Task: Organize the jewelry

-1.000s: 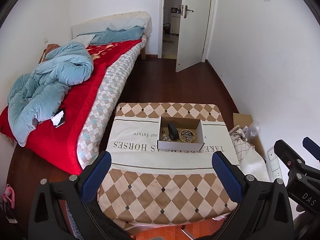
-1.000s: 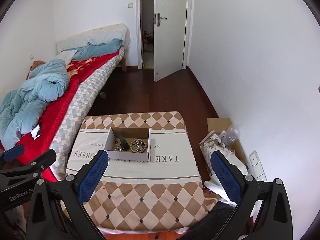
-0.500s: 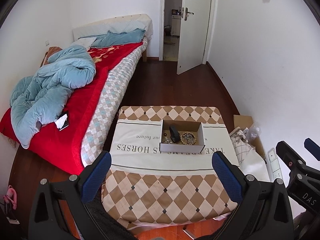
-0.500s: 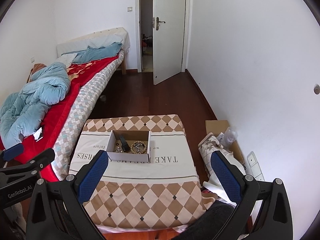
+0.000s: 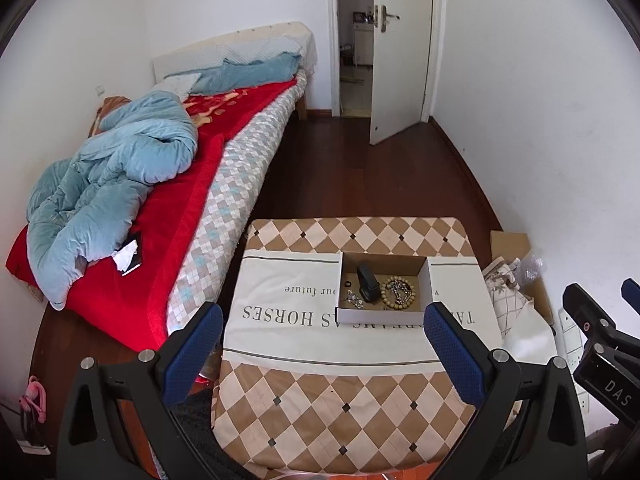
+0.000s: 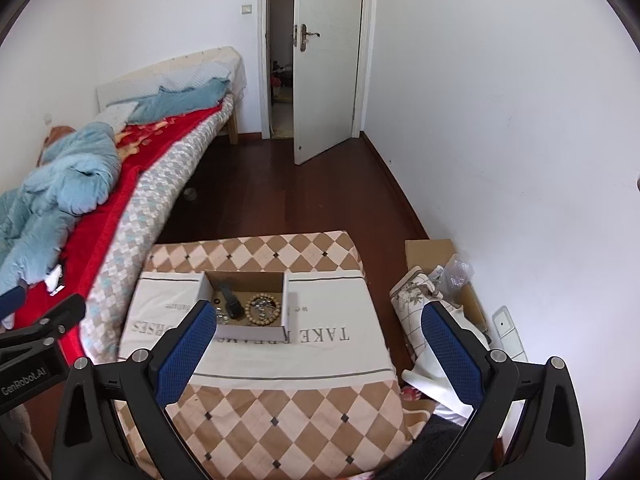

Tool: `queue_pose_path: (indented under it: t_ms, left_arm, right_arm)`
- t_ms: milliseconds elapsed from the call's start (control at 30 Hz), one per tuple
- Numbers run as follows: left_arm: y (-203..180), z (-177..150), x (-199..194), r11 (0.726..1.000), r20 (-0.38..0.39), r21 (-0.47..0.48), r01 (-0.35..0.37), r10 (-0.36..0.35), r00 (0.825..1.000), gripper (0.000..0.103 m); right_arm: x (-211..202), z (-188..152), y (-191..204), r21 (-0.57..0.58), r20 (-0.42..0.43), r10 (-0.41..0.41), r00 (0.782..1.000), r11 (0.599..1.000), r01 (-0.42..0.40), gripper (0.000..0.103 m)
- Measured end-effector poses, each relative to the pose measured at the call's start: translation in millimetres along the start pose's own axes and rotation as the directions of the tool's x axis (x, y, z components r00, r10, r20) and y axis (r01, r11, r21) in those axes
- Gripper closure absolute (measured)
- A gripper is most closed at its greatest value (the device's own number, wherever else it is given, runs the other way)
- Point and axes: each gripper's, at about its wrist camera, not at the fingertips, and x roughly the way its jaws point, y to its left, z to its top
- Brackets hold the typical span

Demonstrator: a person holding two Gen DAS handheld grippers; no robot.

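Both views risen and pulled back since a second ago: cardboard box [image 5: 382, 292] smaller, centre frame, on patterned table [image 5: 320, 400]. Bead bracelet [image 5: 398, 292], dark watch-like item [image 5: 368, 282] (hard to identify), small pieces inside. Left gripper [image 5: 320, 354], right gripper [image 6: 316, 354]: fingers wide, empty. Sorting looks finished or paused.

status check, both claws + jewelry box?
Left claw open, empty. Right claw open, empty. Cardboard box on table, holding bead bracelet and black band, untouched. Path clear.
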Motion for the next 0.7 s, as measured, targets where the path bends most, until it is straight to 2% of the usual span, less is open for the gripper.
queue_pose_path:
  t_ms: [267,700]
  left_arm:
    - [-4,9,31,1.0,-0.025,0.0,-0.013,0.013,1.0,0.0]
    - [1,11,52,1.0,-0.056,-0.001,-0.016,0.016,0.998,0.0]
  right_arm:
    - [41,5,11,-0.015,-0.054,-0.001,0.999,1.0,0.0,0.0]
    - [65,7,16,-0.033,-0.091,0.002,0.996,0.999,-0.005,0.0]
